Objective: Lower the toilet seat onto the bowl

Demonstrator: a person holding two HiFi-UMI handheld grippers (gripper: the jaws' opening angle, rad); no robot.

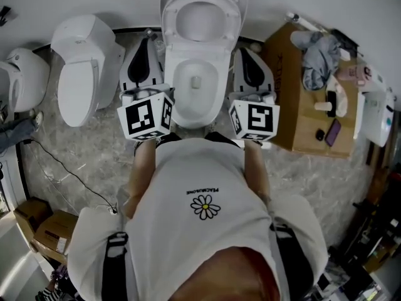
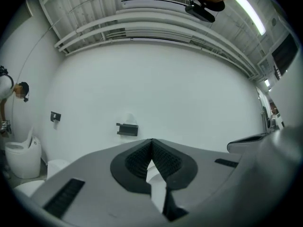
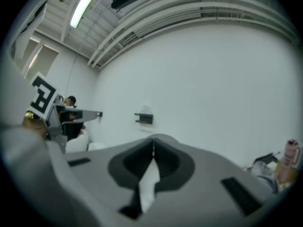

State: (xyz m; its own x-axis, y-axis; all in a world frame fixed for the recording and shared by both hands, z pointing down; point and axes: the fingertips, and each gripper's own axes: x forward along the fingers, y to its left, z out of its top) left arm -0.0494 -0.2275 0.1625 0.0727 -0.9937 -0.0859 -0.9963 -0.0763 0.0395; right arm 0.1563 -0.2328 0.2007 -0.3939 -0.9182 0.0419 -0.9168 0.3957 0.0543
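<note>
**Head view.** The toilet seat (image 1: 170, 17), a smooth, glossy white oval ring, stands raised at the far end of the bowl (image 1: 219, 105), close to the wall. Its long axis runs straight away from the person. The left gripper (image 1: 149, 40) and right gripper (image 1: 243, 52) flank the bowl, one on each side, and point level toward the wall. The seat lies ahead of both, between them and higher than their tips. Neither gripper is clearly nearer, so either could reach the ring's top edge to tip it forward. The bowl is rounded glazed ceramic and the floor (image 1: 94, 149) is veined stone. A neighbouring toilet (image 1: 80, 68) with its lid down stands to the left. A matte cardboard box (image 1: 301, 118) stands to the right.

**Left gripper view.** The grey jaws are pressed together, their dark ribbed pads meeting with nothing between them. Ahead is a plain white wall with a small black wall bracket (image 2: 127, 129). A white sliver shows beneath the pads, but it cannot be told whether it is the toilet.

**Right gripper view.** These jaws are likewise closed and empty. The same wall bracket (image 3: 143, 118) lies ahead, and the raised seat cannot be made out here.
</note>
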